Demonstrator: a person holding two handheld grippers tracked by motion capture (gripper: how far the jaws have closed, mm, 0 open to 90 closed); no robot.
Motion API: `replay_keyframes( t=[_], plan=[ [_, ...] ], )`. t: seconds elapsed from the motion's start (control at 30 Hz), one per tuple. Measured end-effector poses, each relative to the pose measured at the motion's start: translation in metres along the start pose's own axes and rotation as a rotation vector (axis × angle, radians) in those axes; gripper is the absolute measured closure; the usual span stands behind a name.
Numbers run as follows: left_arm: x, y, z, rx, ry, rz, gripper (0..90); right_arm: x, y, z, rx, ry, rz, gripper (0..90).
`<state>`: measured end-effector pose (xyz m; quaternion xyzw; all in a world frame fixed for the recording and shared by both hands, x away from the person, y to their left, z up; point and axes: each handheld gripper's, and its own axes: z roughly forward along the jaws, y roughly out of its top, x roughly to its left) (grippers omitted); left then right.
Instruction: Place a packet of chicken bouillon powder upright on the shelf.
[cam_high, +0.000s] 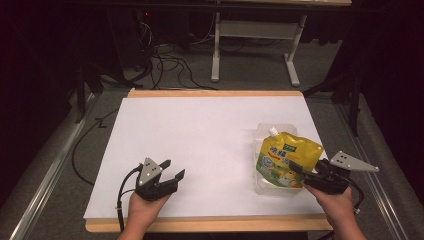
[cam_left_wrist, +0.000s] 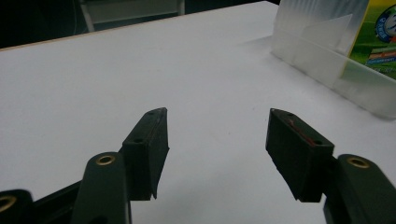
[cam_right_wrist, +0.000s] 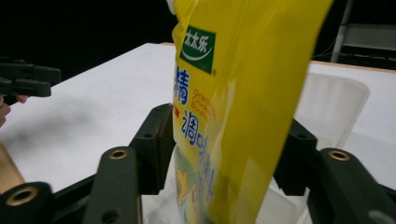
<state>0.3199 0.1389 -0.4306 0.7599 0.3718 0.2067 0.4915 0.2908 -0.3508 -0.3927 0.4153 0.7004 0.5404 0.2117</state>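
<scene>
The yellow pouch (cam_high: 286, 162) stood at the lower right of the high view, its base inside a clear tub (cam_high: 266, 186) on the white counter (cam_high: 200, 145), its white spout at the top. In the right gripper view the pouch (cam_right_wrist: 233, 116) rose between the jaws of the right hand-held gripper (cam_right_wrist: 229, 154), which stood apart on either side of it; the left jaw lay close against the film, and whether the pads pressed it could not be told with certainty, though they appeared slack rather than clamped. The tub (cam_right_wrist: 334, 107) showed behind the pouch. The left hand-held gripper (cam_high: 171, 170) sat at the lower left of the high view, well apart from the pouch, jaws wide and empty over bare counter (cam_left_wrist: 140, 70), as its own view (cam_left_wrist: 217, 140) confirmed, with the tub (cam_left_wrist: 327, 60) at the upper right. Judged state of work: the pouch was placed in the tub; release looked to be under way. Remaining: clear the right gripper without tipping the leaning pouch.
</scene>
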Motion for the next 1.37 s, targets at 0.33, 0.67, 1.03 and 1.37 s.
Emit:
replay_keyframes(
  t=[0.33, 0.67, 1.03, 1.37],
  plan=[
    [-0.005, 0.001, 0.001, 0.005, -0.014, 0.016, 39.7, 0.012, 0.028, -0.031, -0.124, -0.065, -0.027, 37.5],
    [-0.008, 0.001, 0.003, 0.012, -0.026, 0.024, 39.5, 0.034, 0.056, -0.064, -0.24, -0.084, -0.1, 37.7],
    [-0.01, 0.001, 0.003, 0.014, -0.037, 0.027, 39.3, 0.076, 0.034, -0.011, -0.121, 0.1, -0.148, 34.2],
    [-0.008, 0.001, 0.003, 0.011, -0.035, 0.025, 38.8, 0.084, 0.008, 0.025, 0.003, 0.146, -0.144, 31.9]
  ],
)
